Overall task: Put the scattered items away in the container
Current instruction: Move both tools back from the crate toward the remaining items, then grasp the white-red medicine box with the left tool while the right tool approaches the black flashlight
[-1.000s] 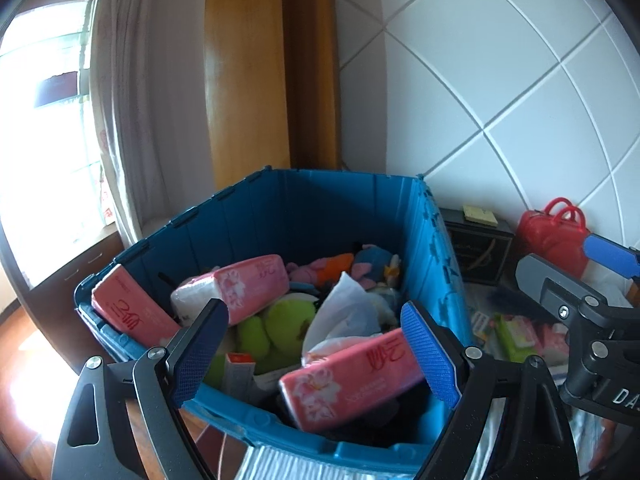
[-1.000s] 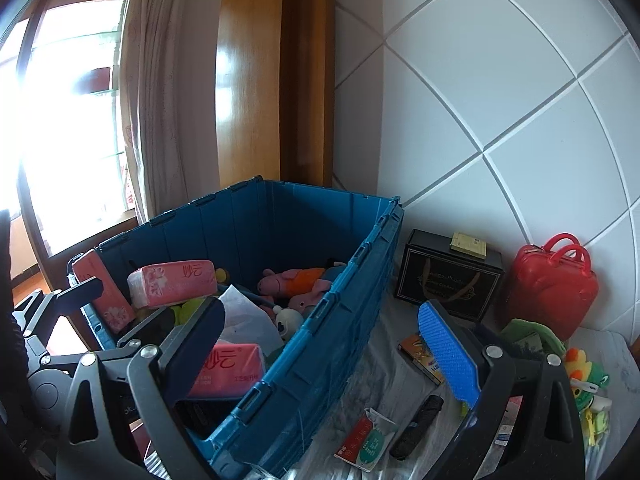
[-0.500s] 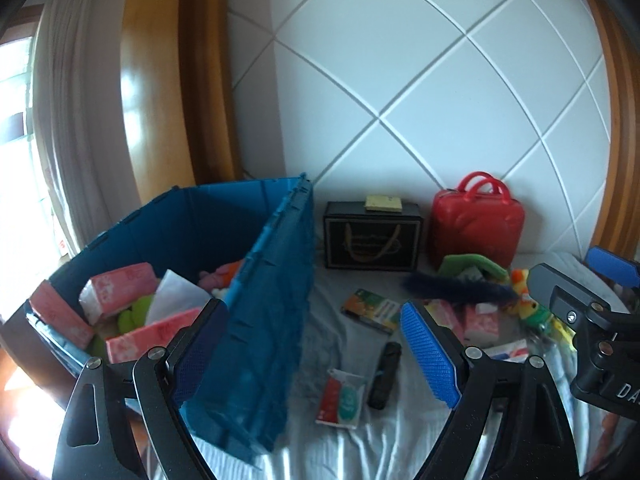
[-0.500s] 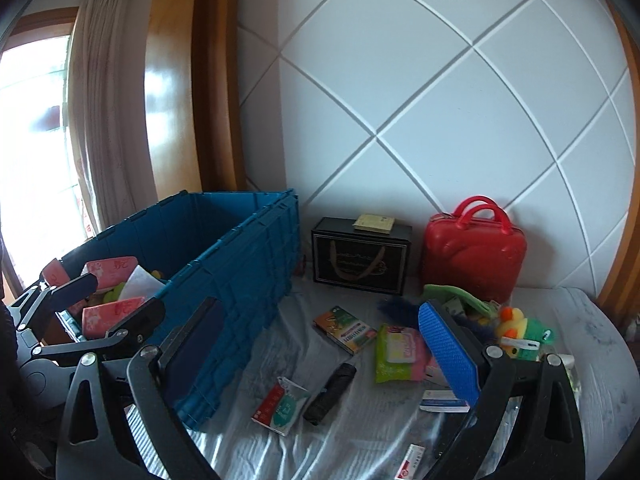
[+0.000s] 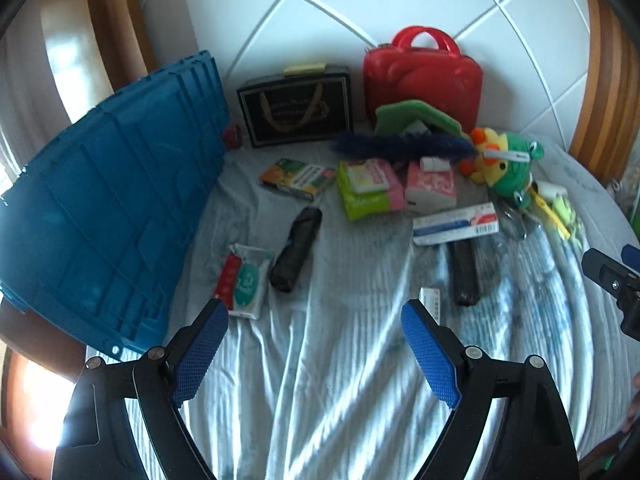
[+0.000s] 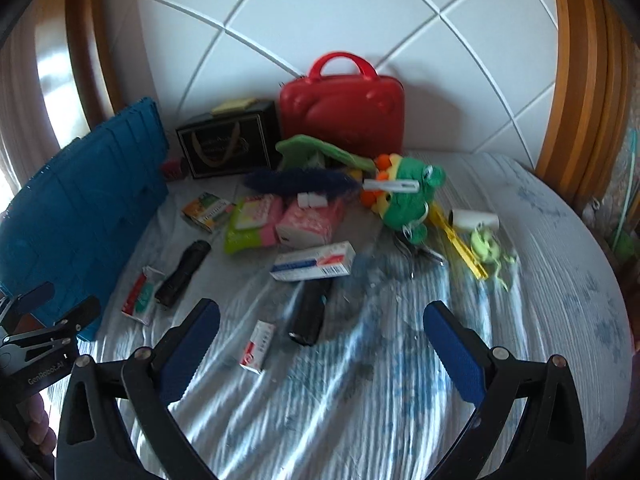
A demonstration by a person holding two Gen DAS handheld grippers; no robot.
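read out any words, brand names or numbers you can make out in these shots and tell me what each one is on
"GenRobot.AI": on the left gripper body, seen in the right wrist view.
Print on the black box, toothpaste box, wipes pack and tissue pack: too blurred to read.

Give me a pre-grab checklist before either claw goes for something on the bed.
1. Left claw open and empty: ok.
2. Right claw open and empty: ok.
3. Scattered items within view, such as the black cylindrical flashlight and the white toothpaste box: ok.
4. Flashlight free of neighbours: not ok, it lies against the small wipes packet.
5. Blue plastic crate has room left: cannot tell, only its outer wall shows.
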